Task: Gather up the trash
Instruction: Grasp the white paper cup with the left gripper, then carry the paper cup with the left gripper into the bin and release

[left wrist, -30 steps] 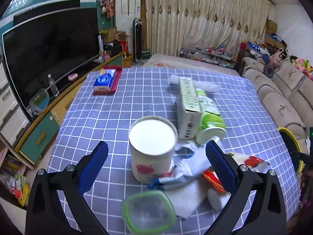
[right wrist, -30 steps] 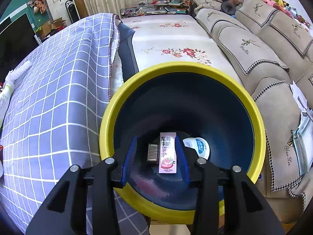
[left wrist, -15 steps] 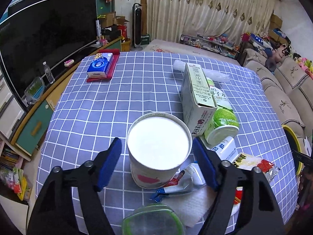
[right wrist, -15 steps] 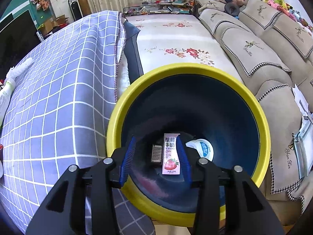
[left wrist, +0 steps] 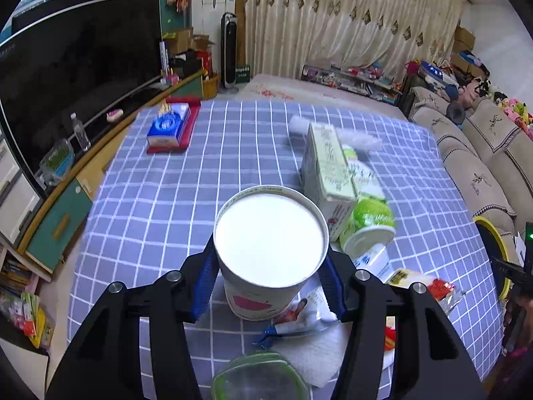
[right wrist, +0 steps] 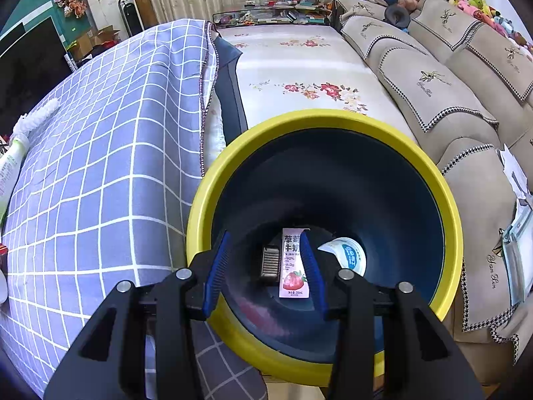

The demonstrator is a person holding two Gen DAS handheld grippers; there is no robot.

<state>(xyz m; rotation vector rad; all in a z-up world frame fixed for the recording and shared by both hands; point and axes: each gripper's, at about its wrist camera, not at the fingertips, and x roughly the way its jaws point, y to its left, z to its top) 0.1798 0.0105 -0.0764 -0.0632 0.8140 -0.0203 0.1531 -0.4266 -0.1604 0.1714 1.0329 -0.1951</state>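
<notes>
Left wrist view: the left gripper closing around a paper cup, pads apparently touching; next, lift it toward the yellow-rimmed bin.

Left gripper, right gripper: black angular arms, silver round screws, blue ribbed finger pads.

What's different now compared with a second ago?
The left gripper moved in around the white paper cup, and its jaws, wide apart before, are closing on the cup's sides. The right gripper stayed open over the yellow-rimmed bin, which shifted slightly in its view; the strawberry milk carton inside lies unchanged.
</notes>
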